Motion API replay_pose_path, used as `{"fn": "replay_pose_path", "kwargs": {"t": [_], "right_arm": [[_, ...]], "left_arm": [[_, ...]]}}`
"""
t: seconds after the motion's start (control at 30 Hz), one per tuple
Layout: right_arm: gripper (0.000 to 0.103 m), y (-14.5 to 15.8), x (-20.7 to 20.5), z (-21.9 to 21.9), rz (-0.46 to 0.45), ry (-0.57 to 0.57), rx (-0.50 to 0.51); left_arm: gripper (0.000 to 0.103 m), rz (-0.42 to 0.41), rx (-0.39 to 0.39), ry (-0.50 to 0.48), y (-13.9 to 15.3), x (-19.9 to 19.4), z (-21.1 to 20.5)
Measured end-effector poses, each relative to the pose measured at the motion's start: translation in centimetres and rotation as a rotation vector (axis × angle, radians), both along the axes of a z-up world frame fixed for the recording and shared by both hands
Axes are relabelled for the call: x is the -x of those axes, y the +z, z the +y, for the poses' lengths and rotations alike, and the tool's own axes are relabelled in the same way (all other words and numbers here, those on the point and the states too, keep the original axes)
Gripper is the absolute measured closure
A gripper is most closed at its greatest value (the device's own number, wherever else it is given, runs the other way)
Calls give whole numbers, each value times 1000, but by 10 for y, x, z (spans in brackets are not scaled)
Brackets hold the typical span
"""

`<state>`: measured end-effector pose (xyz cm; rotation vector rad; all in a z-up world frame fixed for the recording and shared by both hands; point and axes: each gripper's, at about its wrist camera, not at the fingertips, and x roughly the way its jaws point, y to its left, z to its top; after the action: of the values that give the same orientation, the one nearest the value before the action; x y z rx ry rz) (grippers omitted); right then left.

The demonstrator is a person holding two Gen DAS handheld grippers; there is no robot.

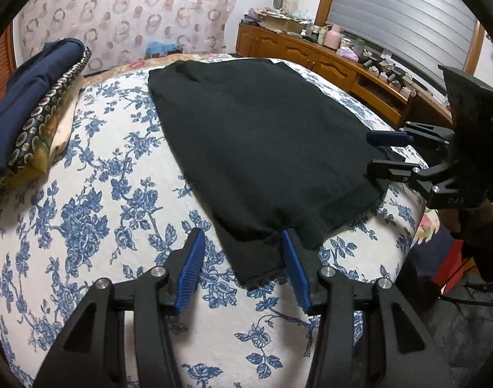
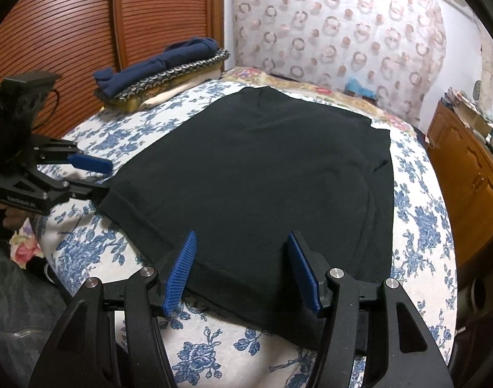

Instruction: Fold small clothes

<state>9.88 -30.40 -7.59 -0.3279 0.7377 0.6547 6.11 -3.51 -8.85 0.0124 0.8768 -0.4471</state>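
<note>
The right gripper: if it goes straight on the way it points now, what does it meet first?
Most likely the black garment: its near hem lies just ahead of the open right gripper, on the floral bedcover.

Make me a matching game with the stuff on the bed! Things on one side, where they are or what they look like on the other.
Things:
1. black garment
2. navy garment
3. bed cover
4. left gripper

Descriptions:
A. white with blue flowers
B. on top of the folded pile
C. spread flat in the middle
D. open at the black cloth's near corner

Pairs: 1-C, 2-B, 3-A, 4-D
</note>
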Motion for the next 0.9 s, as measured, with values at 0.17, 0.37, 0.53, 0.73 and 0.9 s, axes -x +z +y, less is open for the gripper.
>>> {"fn": "replay_pose_path", "kwargs": {"t": [0.17, 0.37, 0.53, 0.73, 0.9], "right_arm": [[32, -2, 2, 2, 12, 14, -1], [31, -2, 6, 6, 12, 35, -1], [30, 1, 10, 10, 7, 52, 4], [29, -4, 11, 12, -19, 36, 58], [29, -9, -3, -5, -52, -45, 118]], "left_arm": [[85, 16, 44, -41, 2, 1, -3], [97, -41, 62, -48, 24, -5, -7], [97, -140, 123, -35, 64, -22, -8], [98, -208, 172, -24, 96, -41, -12], [100, -243, 189, 6, 107, -50, -8]]}}
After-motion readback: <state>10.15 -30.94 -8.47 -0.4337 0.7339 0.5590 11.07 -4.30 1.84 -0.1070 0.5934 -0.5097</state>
